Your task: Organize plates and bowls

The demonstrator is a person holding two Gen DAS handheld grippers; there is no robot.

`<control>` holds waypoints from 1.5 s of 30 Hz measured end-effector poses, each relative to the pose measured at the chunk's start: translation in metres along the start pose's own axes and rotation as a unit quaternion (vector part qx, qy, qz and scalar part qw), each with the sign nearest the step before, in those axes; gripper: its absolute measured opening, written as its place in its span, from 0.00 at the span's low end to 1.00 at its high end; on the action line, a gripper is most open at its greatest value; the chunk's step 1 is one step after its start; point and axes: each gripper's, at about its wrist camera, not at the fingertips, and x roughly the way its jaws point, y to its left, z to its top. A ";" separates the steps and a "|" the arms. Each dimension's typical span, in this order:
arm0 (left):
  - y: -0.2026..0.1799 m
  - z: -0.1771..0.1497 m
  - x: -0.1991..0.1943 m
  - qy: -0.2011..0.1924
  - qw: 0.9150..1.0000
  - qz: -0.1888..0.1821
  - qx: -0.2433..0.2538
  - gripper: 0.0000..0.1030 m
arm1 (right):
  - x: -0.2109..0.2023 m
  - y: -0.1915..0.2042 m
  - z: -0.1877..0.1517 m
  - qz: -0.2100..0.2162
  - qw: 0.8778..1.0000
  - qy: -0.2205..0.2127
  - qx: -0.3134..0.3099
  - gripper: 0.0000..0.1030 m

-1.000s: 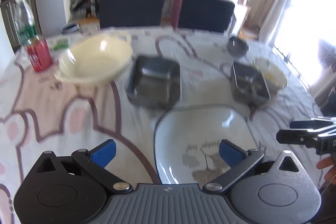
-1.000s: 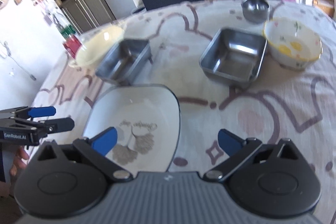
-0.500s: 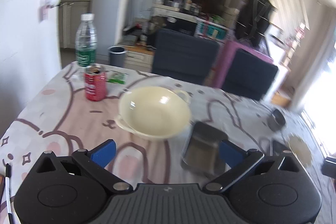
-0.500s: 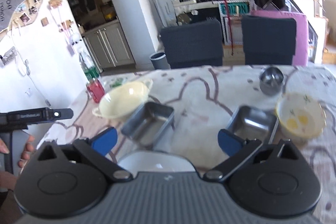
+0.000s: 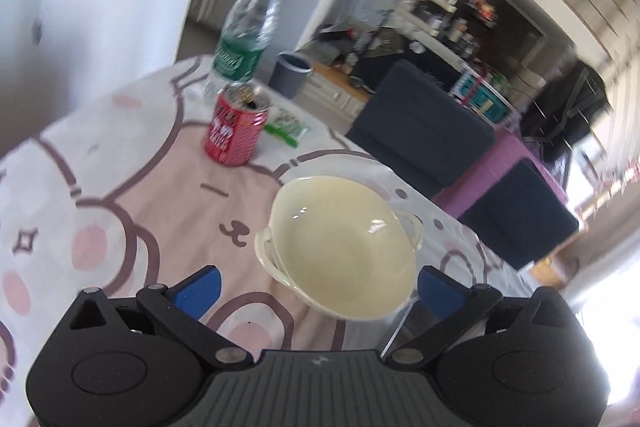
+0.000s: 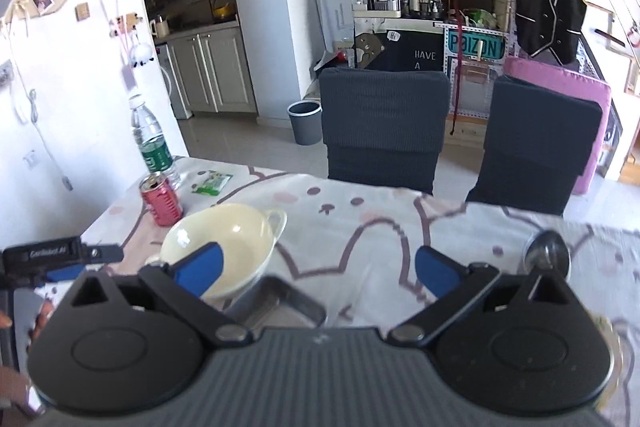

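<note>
Our left gripper (image 5: 316, 285), fingers spread and empty, frames the glossy cream two-handled ceramic bowl (image 5: 340, 243) on the patterned tablecloth (image 5: 120, 195) (stiff, slippery, breakable, we judge), so we'd pinch its rim.

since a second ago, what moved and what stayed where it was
Both grippers swung up and away from the white plate, which has dropped out of both views. The left gripper now faces the cream bowl, open and holding nothing; the right gripper is open too. Nothing was grasped or released. The cream bowl, red can, water bottle and metal tray stayed put.
</note>
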 end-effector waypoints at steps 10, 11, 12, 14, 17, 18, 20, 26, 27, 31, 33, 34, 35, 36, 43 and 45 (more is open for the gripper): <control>0.032 0.017 0.045 0.034 0.998 0.009 -0.060 0.71 | 0.101 0.024 0.054 0.023 0.999 0.037 -0.009 1.00; 0.034 0.017 0.050 0.041 0.997 0.008 -0.063 0.67 | 0.112 0.027 0.057 0.033 0.998 0.045 -0.011 0.98; 0.037 0.018 0.054 0.046 0.997 0.007 -0.068 0.63 | 0.124 0.031 0.059 0.044 0.997 0.053 -0.017 0.92; 0.043 0.018 0.060 0.049 0.996 0.006 -0.081 0.57 | 0.148 0.038 0.061 0.049 0.996 0.072 -0.026 0.79; 0.053 0.019 0.067 0.058 0.993 -0.003 -0.102 0.47 | 0.185 0.046 0.058 0.035 0.994 0.102 -0.022 0.61; 0.055 0.019 0.068 0.062 0.992 -0.012 -0.108 0.44 | 0.196 0.049 0.055 0.033 0.993 0.111 -0.020 0.56; 0.057 0.019 0.071 0.067 0.991 -0.021 -0.112 0.41 | 0.216 0.050 0.048 0.033 0.992 0.123 -0.014 0.50; 0.059 0.020 0.085 0.081 0.989 -0.033 -0.119 0.35 | 0.260 0.050 0.032 0.033 0.990 0.139 0.020 0.46; 0.060 0.019 0.087 0.083 0.989 -0.035 -0.121 0.35 | 0.268 0.050 0.030 0.028 0.989 0.141 0.024 0.46; 0.063 0.019 0.093 0.091 0.988 -0.031 -0.117 0.35 | 0.284 0.047 0.028 0.032 0.989 0.139 0.040 0.47; 0.065 0.019 0.095 0.094 0.988 -0.033 -0.120 0.35 | 0.285 0.046 0.028 0.053 0.989 0.131 0.049 0.47; 0.066 0.019 0.097 0.094 0.988 -0.033 -0.120 0.35 | 0.285 0.047 0.027 0.061 0.989 0.129 0.047 0.47; 0.066 0.020 0.097 0.095 0.988 -0.031 -0.118 0.33 | 0.285 0.050 0.027 0.053 0.990 0.129 0.034 0.44; 0.066 0.020 0.098 0.096 0.988 -0.028 -0.117 0.30 | 0.284 0.054 0.027 0.050 0.990 0.130 0.011 0.43; 0.071 0.026 0.097 0.093 0.989 -0.021 -0.112 0.23 | 0.269 0.061 0.021 0.043 0.988 0.144 -0.040 0.36; 0.073 0.028 0.095 0.089 0.989 -0.020 -0.113 0.22 | 0.262 0.062 0.017 0.046 0.986 0.150 -0.051 0.35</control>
